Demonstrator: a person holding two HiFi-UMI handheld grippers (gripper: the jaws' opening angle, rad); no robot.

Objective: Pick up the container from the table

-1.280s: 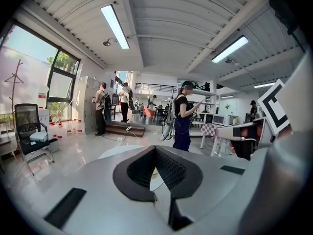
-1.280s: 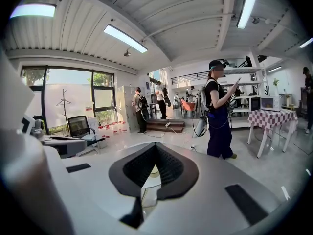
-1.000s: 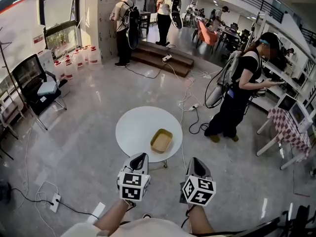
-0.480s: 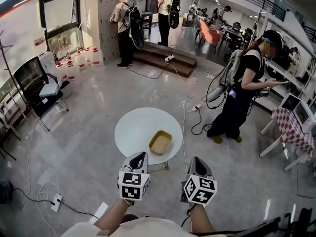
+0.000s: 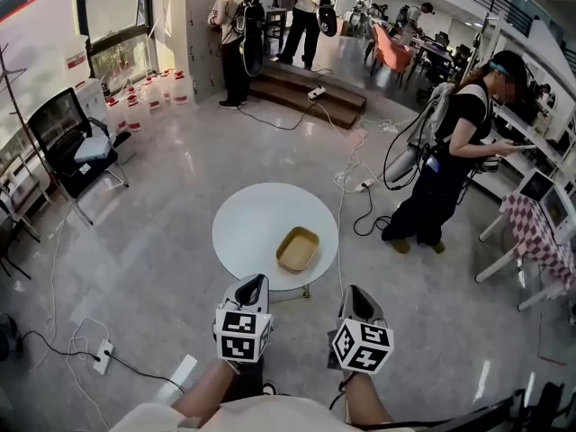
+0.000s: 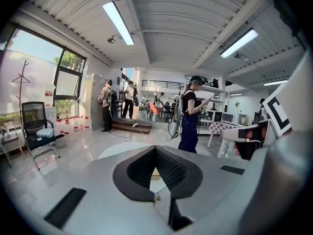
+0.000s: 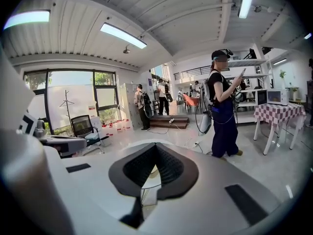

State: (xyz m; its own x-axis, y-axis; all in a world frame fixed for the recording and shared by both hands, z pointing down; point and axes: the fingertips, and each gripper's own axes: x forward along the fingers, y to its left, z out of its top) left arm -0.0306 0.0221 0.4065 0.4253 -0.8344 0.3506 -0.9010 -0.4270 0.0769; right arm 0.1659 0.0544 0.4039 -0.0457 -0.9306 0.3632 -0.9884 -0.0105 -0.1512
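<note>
From my seat I have the container (image 5: 297, 248) sitting open side up on the round white table (image 5: 247, 219), at about 5 o'clock from the tabletop's centre and close to its near rim. It is a shallow tan rectangular tray, and in the head view its long axis runs from roughly 7 o'clock to 1 o'clock, with one short end towards me and the other pointing away and a little to the right. Nothing touches it. The left gripper (image 5: 256, 283) is at about 7 o'clock from the tray, and its tip shows at the table's near rim. I cannot tell its height above the top from here. The right gripper (image 5: 356, 293) is at about 5 o'clock from the tray, off the table's edge over the pale floor. Both are apart from the tray, and both point forward and somewhat downward towards the table. In the left gripper view the two dark ribbed pads meet at the tips and clamp nothing. The right gripper view shows the same, with its jaws clenched together and empty. A person in dark clothes (image 5: 445, 165) stands at about 2 o'clock from the table, well clear of it. A black office chair (image 5: 72, 142) stands far off at 10 o'clock.
</note>
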